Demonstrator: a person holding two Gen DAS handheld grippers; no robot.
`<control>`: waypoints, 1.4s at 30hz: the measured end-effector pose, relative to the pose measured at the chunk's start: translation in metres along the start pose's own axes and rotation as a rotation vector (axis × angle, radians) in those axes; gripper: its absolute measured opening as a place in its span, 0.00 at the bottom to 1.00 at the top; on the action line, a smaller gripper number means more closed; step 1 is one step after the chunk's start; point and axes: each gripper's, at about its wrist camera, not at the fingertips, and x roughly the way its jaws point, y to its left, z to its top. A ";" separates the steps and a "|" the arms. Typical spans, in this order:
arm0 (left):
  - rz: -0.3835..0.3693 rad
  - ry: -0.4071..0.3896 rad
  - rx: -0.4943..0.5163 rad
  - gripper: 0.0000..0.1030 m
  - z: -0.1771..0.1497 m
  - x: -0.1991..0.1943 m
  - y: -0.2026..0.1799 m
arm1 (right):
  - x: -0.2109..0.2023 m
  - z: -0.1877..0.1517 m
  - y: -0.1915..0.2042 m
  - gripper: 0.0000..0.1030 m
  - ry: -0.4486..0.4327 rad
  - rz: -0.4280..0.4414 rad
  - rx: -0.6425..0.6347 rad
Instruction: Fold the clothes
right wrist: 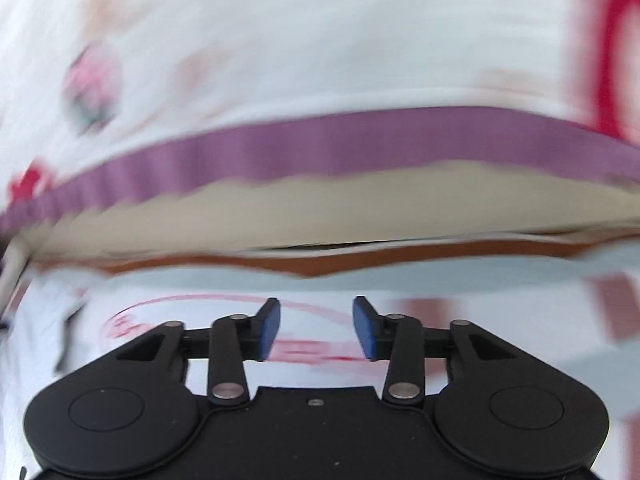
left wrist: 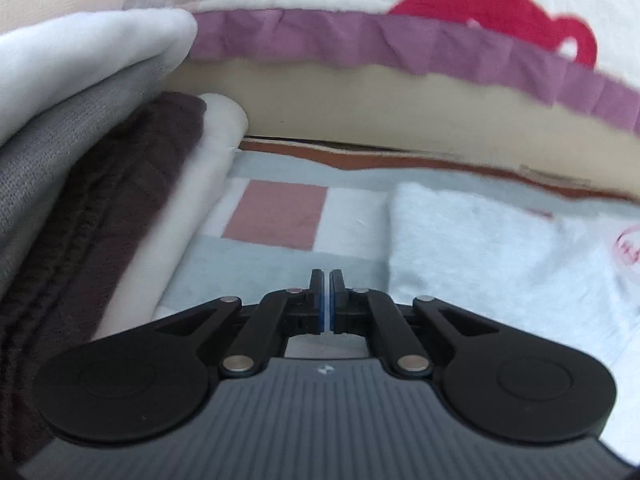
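A white garment with a red round print (left wrist: 500, 256) lies flat on the checked bed cover (left wrist: 276, 216), to the right of my left gripper (left wrist: 326, 280). The left gripper is shut and empty, low over the cover beside the garment's left edge. In the blurred right wrist view the same white garment (right wrist: 312, 350) with its red print lies under my right gripper (right wrist: 316, 328), which is open and empty just above the cloth.
A stack of folded clothes stands at the left: white (left wrist: 80, 60), grey (left wrist: 48, 176), dark brown (left wrist: 100, 208) and cream (left wrist: 180, 216). Behind runs a white blanket with red shapes and a purple frill (left wrist: 400, 40), over a beige edge (left wrist: 360, 108).
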 end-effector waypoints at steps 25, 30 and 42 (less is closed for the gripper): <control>-0.038 -0.137 0.276 0.03 0.016 -0.003 -0.047 | -0.003 -0.048 -0.064 0.03 -0.122 -0.165 -0.082; -0.020 -0.055 0.098 0.15 0.021 -0.019 -0.018 | -0.001 -0.048 -0.057 0.18 -0.082 -0.203 -0.090; -0.086 0.203 0.155 0.59 -0.082 -0.098 0.041 | -0.040 -0.049 -0.051 0.65 -0.055 -0.122 0.028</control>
